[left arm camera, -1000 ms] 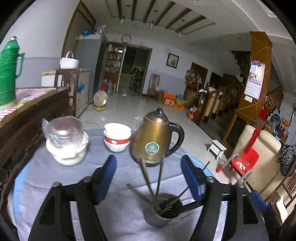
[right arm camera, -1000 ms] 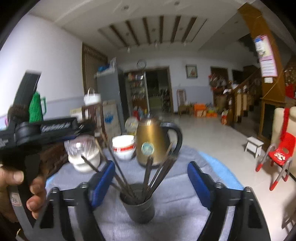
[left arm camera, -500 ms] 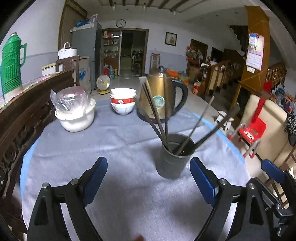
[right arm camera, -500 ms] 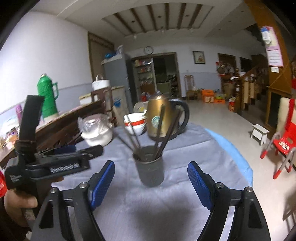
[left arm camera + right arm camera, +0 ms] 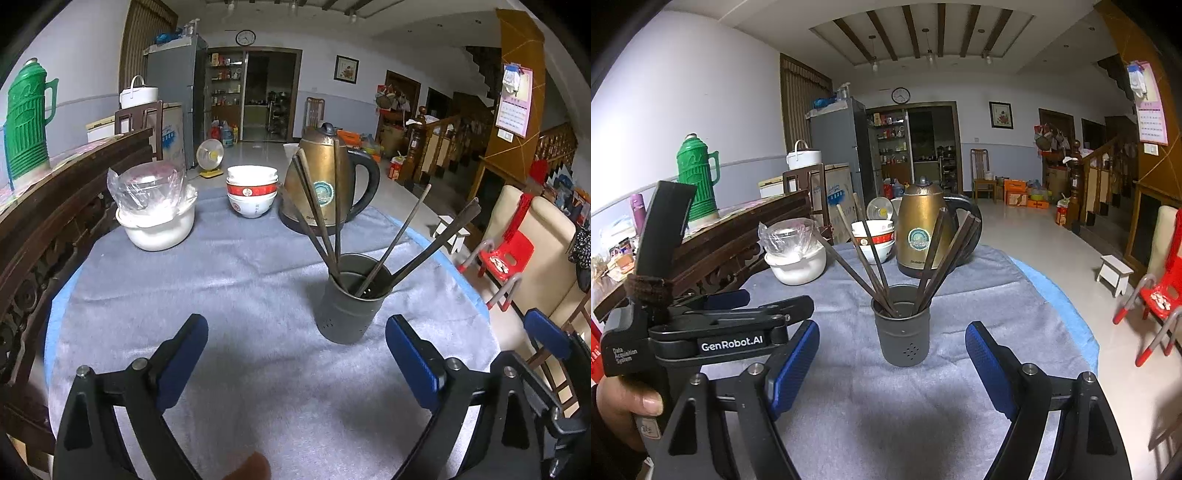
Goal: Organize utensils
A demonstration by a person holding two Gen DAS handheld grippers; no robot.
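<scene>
- The left gripper point(image 5: 295, 358), its jaws just having been opening, hangs spread and empty over the grey cloth-covered table point(image 5: 221, 295); a wide sweep could, I judge, knock the plastic-wrapped white pot point(image 5: 157, 218) far left.
- The dark metal perforated cup point(image 5: 901, 328) stands mid-table, dark chopsticks point(image 5: 871, 266) fanned out of it; snagging one might tip the cup.
- The right gripper point(image 5: 892, 369), spread and empty, sits near; pushing far could bump the brass-coloured kettle point(image 5: 923, 232).
</scene>
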